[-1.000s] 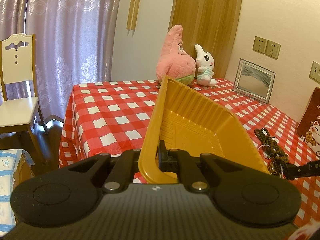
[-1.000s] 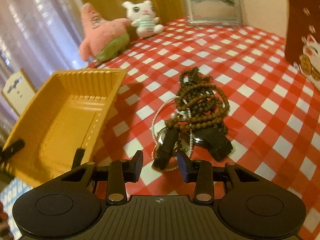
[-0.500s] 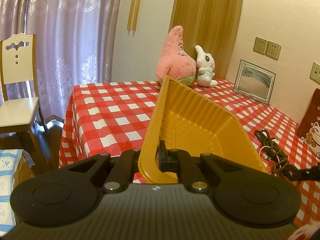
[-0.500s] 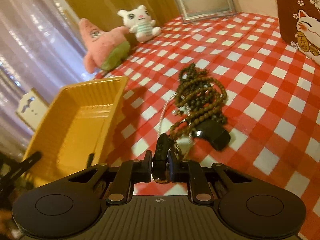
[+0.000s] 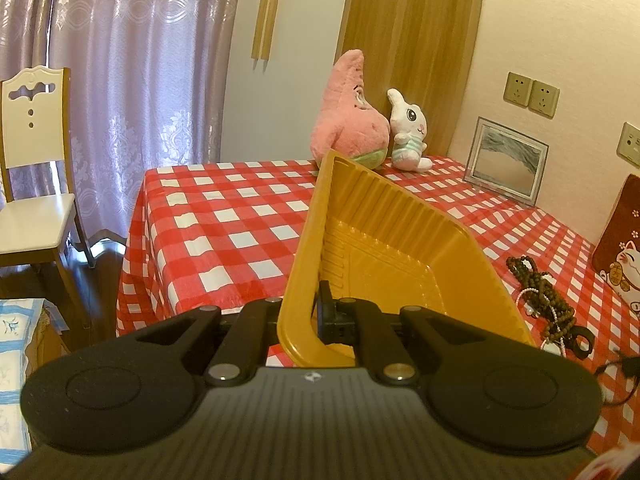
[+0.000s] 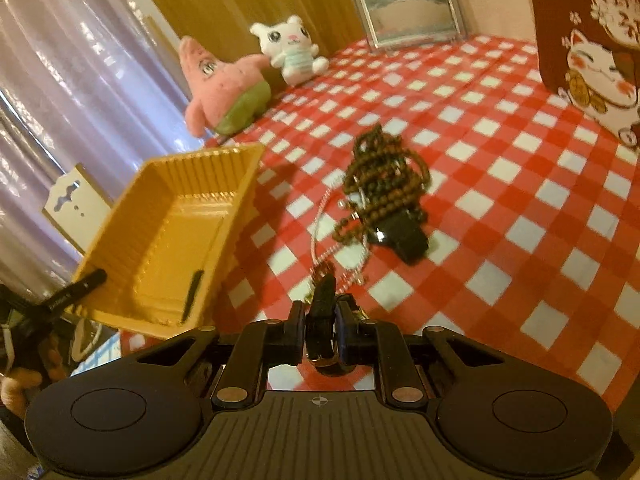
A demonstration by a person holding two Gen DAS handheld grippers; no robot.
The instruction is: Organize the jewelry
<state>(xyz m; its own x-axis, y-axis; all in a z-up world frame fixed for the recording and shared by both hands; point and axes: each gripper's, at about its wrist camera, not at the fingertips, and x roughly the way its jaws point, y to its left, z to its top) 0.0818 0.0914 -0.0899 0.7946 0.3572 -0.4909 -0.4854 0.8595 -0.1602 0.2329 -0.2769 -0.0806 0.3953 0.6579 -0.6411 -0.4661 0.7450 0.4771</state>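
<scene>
My left gripper (image 5: pixel 316 312) is shut on the near rim of a yellow plastic tray (image 5: pixel 400 248), which it holds tilted over the table's corner. The tray (image 6: pixel 172 240) looks empty in the right wrist view. My right gripper (image 6: pixel 323 312) is shut on a black watch strap (image 6: pixel 325 296), raised just above the checked cloth. Beyond it lies a tangle of brown bead strings (image 6: pixel 380 184), with a white bead strand (image 6: pixel 320 236) and a black piece (image 6: pixel 404 236) beside it. The same bead pile (image 5: pixel 540 292) lies right of the tray.
A pink star plush (image 5: pixel 352 120), a white bunny plush (image 5: pixel 408 136) and a framed picture (image 5: pixel 506 160) stand at the table's far side. A dark red lucky-cat bag (image 6: pixel 592 40) stands on the right. A white chair (image 5: pixel 32 184) stands left, off the table (image 5: pixel 224 220).
My right gripper has closed on the black strap and pulled back and up from the bead pile with it. The left gripper and tray have not moved.
</scene>
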